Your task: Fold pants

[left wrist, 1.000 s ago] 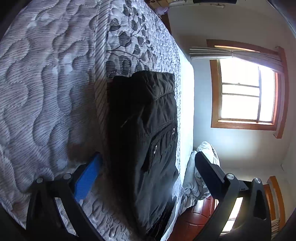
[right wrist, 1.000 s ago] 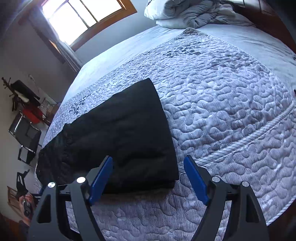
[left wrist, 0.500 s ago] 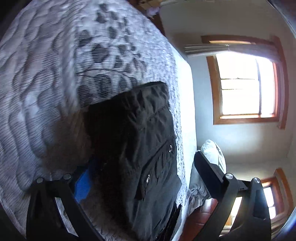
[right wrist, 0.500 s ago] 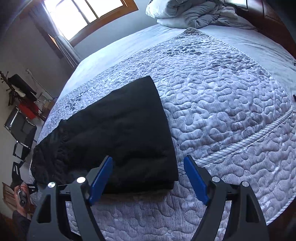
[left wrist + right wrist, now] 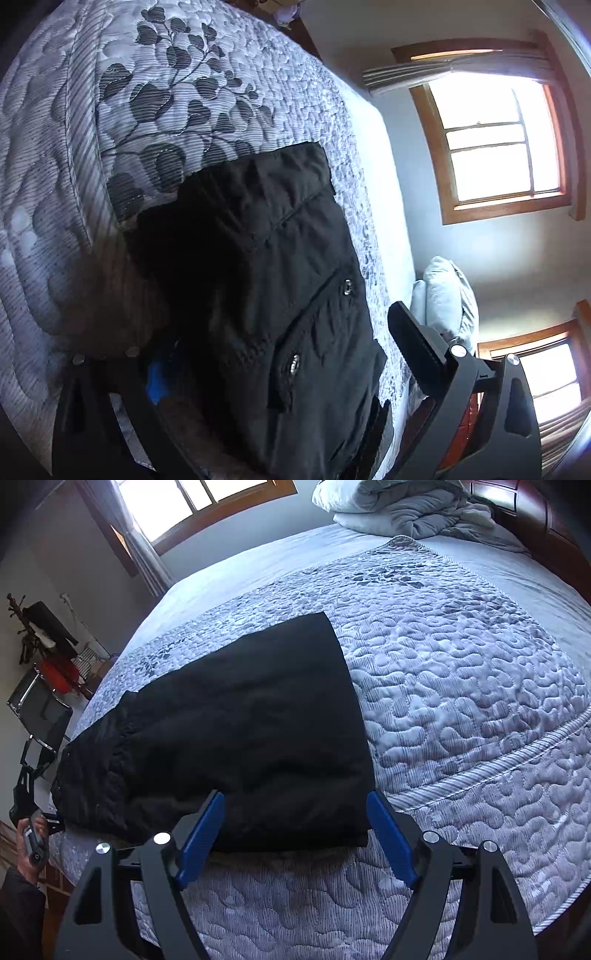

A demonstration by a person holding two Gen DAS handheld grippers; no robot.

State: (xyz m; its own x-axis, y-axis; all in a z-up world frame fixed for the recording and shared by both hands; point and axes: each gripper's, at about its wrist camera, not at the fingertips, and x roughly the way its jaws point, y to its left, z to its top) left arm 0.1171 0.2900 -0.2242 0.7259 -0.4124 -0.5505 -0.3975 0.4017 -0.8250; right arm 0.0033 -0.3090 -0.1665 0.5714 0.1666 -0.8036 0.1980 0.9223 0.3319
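Observation:
Black pants (image 5: 240, 716) lie folded lengthwise on the quilted grey bedspread (image 5: 461, 686). My right gripper (image 5: 295, 834) is open at their folded near end, a blue pad on either side of the fabric edge, neither pressing. In the left wrist view the waist end of the pants (image 5: 266, 280), with two metal snaps, fills the gap of my left gripper (image 5: 280, 343). Its jaws stand wide; the blue pad (image 5: 155, 380) is half hidden behind the fabric edge. A hand (image 5: 31, 845) holds that left gripper (image 5: 26, 797) at the pants' far left end.
A crumpled grey duvet and pillows (image 5: 406, 502) lie at the head of the bed, before a dark wooden headboard (image 5: 535, 520). A chair (image 5: 40, 709) and a coat stand (image 5: 22, 627) are beside the bed's left side. Windows (image 5: 495, 136) light the wall.
My left gripper has moved in on the waist end and rolled; its blue pad, first clear on the bedspread, now sits partly behind the fabric. The right gripper has stayed put.

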